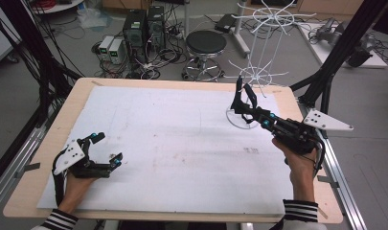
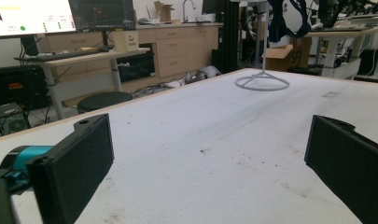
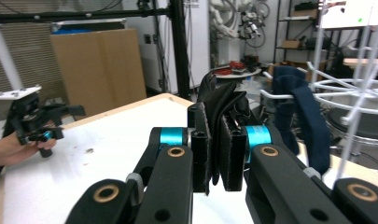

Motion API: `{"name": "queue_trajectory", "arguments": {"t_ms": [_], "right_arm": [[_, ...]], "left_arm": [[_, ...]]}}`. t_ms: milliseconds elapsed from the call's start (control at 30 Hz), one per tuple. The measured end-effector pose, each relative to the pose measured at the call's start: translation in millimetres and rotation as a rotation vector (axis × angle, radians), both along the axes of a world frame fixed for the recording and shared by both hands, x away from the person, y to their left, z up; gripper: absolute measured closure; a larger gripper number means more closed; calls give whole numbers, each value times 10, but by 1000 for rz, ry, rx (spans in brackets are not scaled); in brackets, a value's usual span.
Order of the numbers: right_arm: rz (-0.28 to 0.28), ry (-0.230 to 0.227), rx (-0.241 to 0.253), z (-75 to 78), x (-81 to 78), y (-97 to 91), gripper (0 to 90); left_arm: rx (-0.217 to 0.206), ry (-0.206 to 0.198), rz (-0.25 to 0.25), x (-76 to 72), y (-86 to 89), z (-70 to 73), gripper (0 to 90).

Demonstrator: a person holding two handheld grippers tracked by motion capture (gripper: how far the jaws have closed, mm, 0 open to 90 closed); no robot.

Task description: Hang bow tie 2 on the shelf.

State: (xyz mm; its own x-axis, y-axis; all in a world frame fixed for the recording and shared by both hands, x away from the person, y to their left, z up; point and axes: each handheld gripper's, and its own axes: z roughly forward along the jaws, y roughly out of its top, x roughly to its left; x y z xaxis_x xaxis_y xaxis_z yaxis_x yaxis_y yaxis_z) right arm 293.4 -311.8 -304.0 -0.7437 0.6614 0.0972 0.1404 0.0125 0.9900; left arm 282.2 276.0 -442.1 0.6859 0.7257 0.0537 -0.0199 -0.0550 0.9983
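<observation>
Your left tool (image 1: 104, 146) sits low at the near left of the desk (image 1: 48, 129), its jaws spread wide apart with nothing between them; in the left gripper view they frame bare white sheet (image 2: 214, 140). Your left hand (image 1: 76, 184) grips it from the near edge, striped sleeve (image 1: 57, 220) just behind. Farther in and to the right, your right hand (image 1: 299, 160) holds the right tool (image 1: 243, 98) raised and angled toward the far right corner, its jaws clamped together on a dark cloth (image 3: 221, 121). Just beyond it stands a white wire rack (image 1: 258, 57), its ring base (image 1: 239, 122) resting on the sheet. In the right gripper view a dark blue cloth (image 3: 303, 116) hangs on one of the rack's arms, just right of the tool.
</observation>
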Motion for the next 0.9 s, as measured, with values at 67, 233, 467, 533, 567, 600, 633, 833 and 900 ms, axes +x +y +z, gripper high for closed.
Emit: {"name": "queue_trajectory", "arguments": {"t_ms": [67, 233, 467, 533, 567, 600, 633, 833, 900], "right_arm": [[-13, -3, -3, 0, 17, -27, 852], [-51, -1, 8, 10, 54, -86, 852], [-87, 4, -4, 19, 106, -126, 852], [-94, 6, 10, 21, 123, -145, 852], [-99, 7, 15, 24, 133, -157, 852], [-104, 8, 18, 26, 139, -162, 852], [-105, 5, 19, 29, 151, -169, 852], [-115, 11, 24, 55, 209, -197, 852], [-120, 11, 22, 65, 224, -200, 852]], "left_arm": [[-3, 4, 5, -1, 10, -19, 17], [-10, 6, 13, -3, 41, -55, 17], [-26, 17, 20, 3, 68, -106, 17], [-28, 17, 19, 7, 75, -107, 18], [-30, 19, 20, 9, 76, -108, 17], [-31, 19, 21, 10, 77, -109, 18], [-30, 19, 19, 12, 78, -109, 18], [-32, 23, 21, 13, 77, -110, 18], [-30, 22, 20, 14, 77, -110, 18]]}}
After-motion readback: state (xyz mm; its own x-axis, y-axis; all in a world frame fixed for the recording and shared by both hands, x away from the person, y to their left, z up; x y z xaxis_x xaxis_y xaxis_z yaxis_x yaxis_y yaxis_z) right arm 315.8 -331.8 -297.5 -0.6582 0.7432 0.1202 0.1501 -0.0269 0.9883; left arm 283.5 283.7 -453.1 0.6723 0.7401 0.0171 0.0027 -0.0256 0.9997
